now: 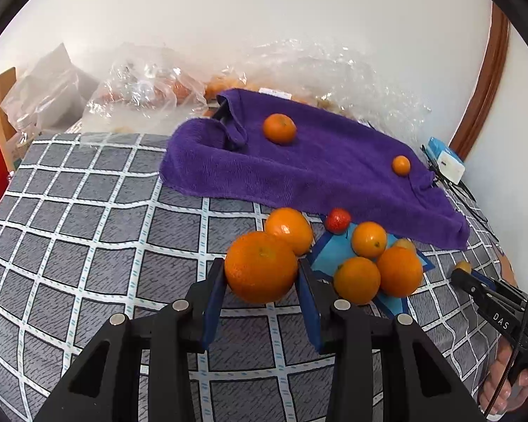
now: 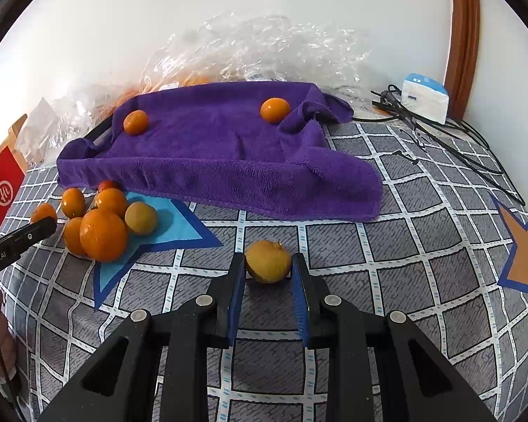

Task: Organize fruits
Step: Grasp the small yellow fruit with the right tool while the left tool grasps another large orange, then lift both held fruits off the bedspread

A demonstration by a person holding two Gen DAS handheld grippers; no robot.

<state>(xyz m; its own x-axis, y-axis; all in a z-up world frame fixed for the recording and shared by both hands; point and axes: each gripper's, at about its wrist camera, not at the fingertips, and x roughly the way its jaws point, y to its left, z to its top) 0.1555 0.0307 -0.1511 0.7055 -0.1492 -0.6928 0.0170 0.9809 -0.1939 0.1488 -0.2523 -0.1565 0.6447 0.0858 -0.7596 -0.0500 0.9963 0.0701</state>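
Observation:
My left gripper (image 1: 262, 269) is shut on a large orange (image 1: 260, 267) and holds it above the checked cloth. Behind it lie several oranges (image 1: 357, 279) and a strawberry (image 1: 338, 220) on a blue star patch. My right gripper (image 2: 268, 263) is shut on a small yellowish fruit (image 2: 268, 262) low over the cloth; the fruit also shows in the left wrist view (image 1: 463, 266). A purple towel (image 2: 211, 151) lies behind, with two small oranges on it (image 2: 136, 122) (image 2: 274, 110). The fruit pile (image 2: 104, 234) lies left of my right gripper.
Clear plastic bags (image 2: 264, 45) with more fruit lie against the wall behind the towel. A white and blue box (image 2: 426, 96) with black cables (image 2: 450, 144) sits at the right. A red box (image 2: 1, 186) stands at the left edge.

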